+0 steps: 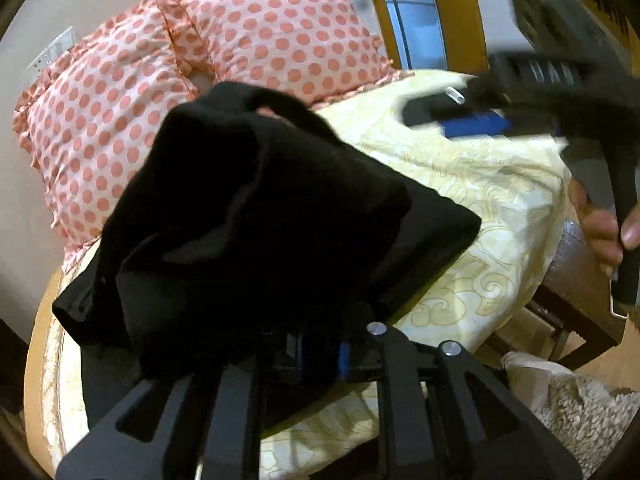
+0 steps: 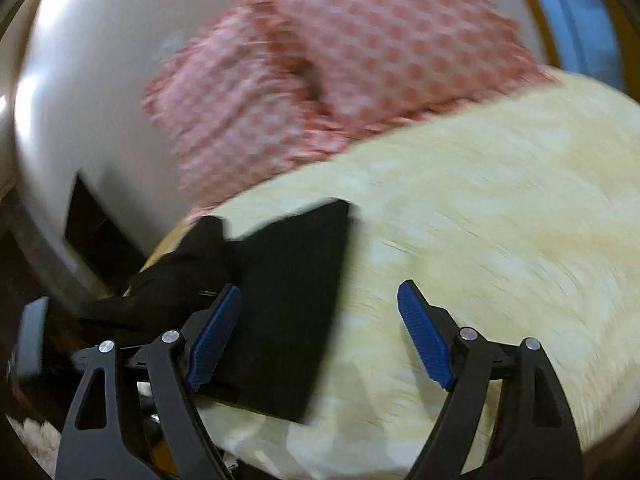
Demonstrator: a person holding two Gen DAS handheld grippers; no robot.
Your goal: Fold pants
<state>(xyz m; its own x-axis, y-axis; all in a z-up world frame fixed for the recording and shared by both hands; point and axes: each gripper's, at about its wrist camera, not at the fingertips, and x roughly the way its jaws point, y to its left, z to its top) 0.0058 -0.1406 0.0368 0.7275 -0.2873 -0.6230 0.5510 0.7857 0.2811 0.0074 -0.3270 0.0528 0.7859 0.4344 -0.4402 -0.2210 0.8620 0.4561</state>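
The black pants [image 1: 256,216] hang bunched from my left gripper [image 1: 320,352], which is shut on the cloth and holds it above the bed; its blue pads are mostly hidden by the fabric. In the right wrist view the pants [image 2: 288,312] lie partly flat on the cream bedsheet [image 2: 480,240], with the rest trailing off the left edge. My right gripper [image 2: 320,340] is open and empty just above the sheet, its left pad [image 2: 212,340] over the pants. The right gripper also shows in the left wrist view [image 1: 472,120], blurred, at the upper right.
Two pink polka-dot pillows [image 1: 180,80] lean at the head of the bed against a white wall. A window with a wooden frame [image 1: 416,12] is behind. A dark wooden side table [image 1: 576,304] and a shaggy rug [image 1: 580,412] are beside the bed.
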